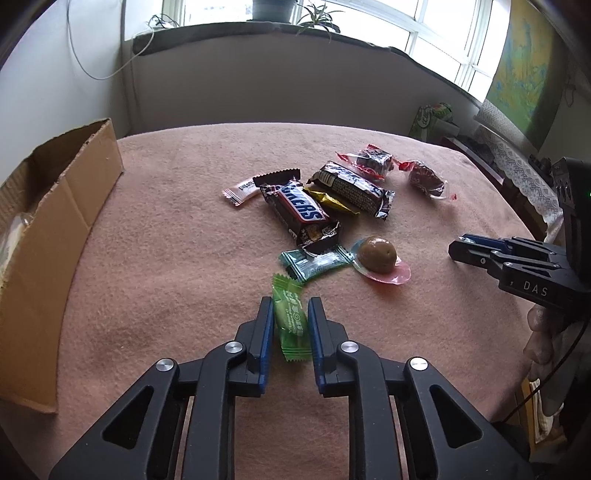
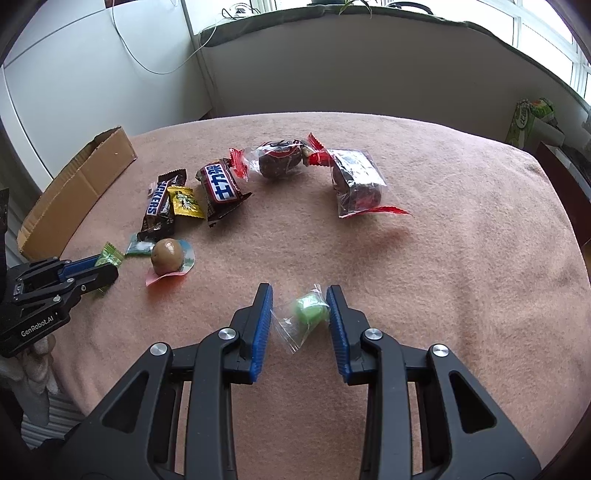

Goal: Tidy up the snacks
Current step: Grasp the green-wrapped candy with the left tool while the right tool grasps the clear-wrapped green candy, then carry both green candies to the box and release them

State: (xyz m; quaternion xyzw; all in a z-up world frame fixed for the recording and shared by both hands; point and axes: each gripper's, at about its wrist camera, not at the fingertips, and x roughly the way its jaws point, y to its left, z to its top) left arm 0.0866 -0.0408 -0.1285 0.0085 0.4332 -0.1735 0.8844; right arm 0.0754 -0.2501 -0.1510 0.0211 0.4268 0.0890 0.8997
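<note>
left hand-held gripper (image 1: 290,315): its blue pads are closed on a light green candy (image 1: 291,321), which sits between them just above the pink-covered surface (image 1: 166,258). right hand-held gripper (image 2: 300,309): its jaws pinch a clear-wrapped green sweet (image 2: 308,314), the right pad against the sweet, the left against the loose wrapper. both pieces are at the near edge of the surface, apart from the main heap.

progress, as judged: early. two pieces are gripped but neither is stowed. left loose in the middle of the surface are a snickers bar (image 1: 299,214), a second dark bar (image 1: 351,188), a yellow packet (image 2: 184,201), a teal packet (image 1: 314,262), a white packet (image 1: 242,190), a brown ball on a pink wrapper (image 1: 378,254) and two clear-wrapped dark cakes (image 2: 277,158). the cardboard box (image 1: 55,229) stands at the left edge, a likely destination; its contents are mostly hidden.

room: white walls, a window ledge with plants (image 1: 317,18), a trailing cable (image 1: 85,62).
</note>
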